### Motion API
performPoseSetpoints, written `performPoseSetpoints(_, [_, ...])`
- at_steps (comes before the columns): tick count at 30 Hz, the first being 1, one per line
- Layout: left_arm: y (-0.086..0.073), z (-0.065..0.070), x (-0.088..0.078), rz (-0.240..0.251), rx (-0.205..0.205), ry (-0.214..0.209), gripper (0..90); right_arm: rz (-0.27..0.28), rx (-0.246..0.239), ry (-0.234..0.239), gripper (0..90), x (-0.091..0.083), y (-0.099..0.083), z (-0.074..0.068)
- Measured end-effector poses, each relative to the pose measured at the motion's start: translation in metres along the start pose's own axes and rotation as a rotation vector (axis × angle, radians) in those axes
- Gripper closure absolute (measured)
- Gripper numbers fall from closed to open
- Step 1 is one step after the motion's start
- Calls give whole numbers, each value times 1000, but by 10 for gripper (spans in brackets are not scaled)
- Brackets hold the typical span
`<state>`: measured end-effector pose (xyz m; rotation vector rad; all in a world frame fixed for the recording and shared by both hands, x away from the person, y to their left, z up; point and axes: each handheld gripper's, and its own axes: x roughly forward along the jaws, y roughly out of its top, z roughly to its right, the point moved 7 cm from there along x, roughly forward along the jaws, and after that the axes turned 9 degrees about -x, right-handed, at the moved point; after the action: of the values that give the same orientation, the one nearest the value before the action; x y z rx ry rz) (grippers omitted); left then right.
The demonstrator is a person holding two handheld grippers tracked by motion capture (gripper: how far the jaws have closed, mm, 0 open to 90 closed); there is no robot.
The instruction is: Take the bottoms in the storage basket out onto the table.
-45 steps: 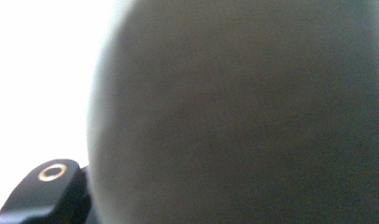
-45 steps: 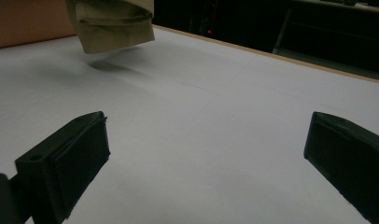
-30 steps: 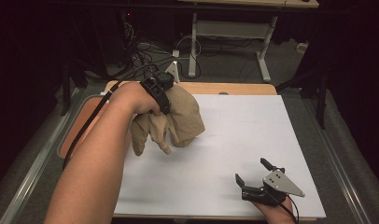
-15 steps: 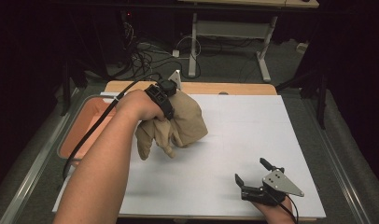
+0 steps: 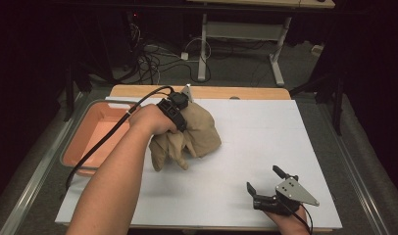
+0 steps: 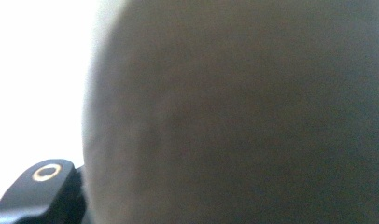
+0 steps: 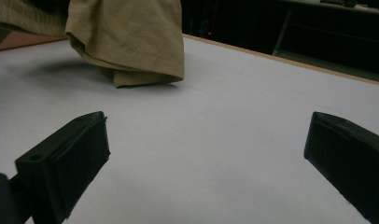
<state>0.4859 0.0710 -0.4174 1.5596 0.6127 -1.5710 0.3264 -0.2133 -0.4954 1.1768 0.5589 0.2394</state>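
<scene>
- We kept the left hand-held gripper [image 5: 183,108] pinching the tan cloth [image 5: 194,134] firmly, lowering it gently.
- Our right hand-held gripper [image 5: 266,186], jaws spread, should catch the hanging edge beyond it.

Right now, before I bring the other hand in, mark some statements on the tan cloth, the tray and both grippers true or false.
1. The left gripper is clamped on the crumpled tan cloth. True.
2. The right gripper holds a corner of the cloth. False: its jaws stand wide open over bare white table cover, apart from the cloth.
3. The cloth lies inside the shallow orange tray. False: it sits over the white cover, right of the tray.
4. The tray is at the table's left edge. True.
5. The cloth is folded flat. False: it hangs bunched.
</scene>
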Motion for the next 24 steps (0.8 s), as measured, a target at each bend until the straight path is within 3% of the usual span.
performPoseSetpoints(10, [4,-4,27,121,-9,-11,622,-1,-1,4,12,1,0,-2])
performPoseSetpoints(19, [2,0,48,272,-28,-67,601,-3,-5,4,12,2,-1,-2])
performPoseSetpoints(24, [0,-1,59,378,-16,-72,590,-3,-13,5,12,2,-1,-2])
